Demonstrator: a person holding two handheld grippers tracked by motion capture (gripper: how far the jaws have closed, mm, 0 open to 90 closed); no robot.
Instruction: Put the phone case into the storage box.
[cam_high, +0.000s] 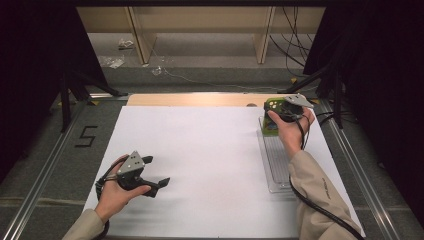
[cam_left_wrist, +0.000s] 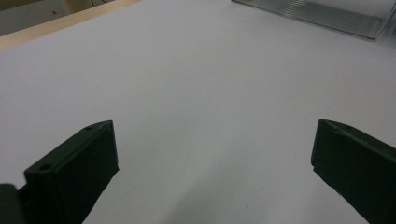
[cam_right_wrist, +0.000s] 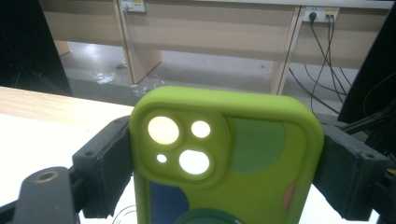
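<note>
The phone case (cam_right_wrist: 224, 163), lime green with coloured patches and a cut-out camera block, is pinched across its width by the right gripper (cam_high: 280, 114); in the right gripper view both black pads are seen pressed flat against the case's side edges. The long axis of the case runs along the jaws, camera end away from the hand. In the high view the case (cam_high: 271, 126) is held at the far end of the clear tray (cam_high: 276, 165), a long ribbed plastic tray lying lengthwise on the white mat (cam_high: 210, 165) at the table's right side. Whether the lower end of the case touches the tray cannot be told. Nothing else is seen in the tray.

The left gripper (cam_high: 152, 174) is held low over the near left of the mat, well apart from case and tray, its jaws spread wide with only bare mat between them. The tray lies to its far right.

Judgement: the right hand is the one engaged; the coming move likely turns on the case's position over the tray's far end.
</note>
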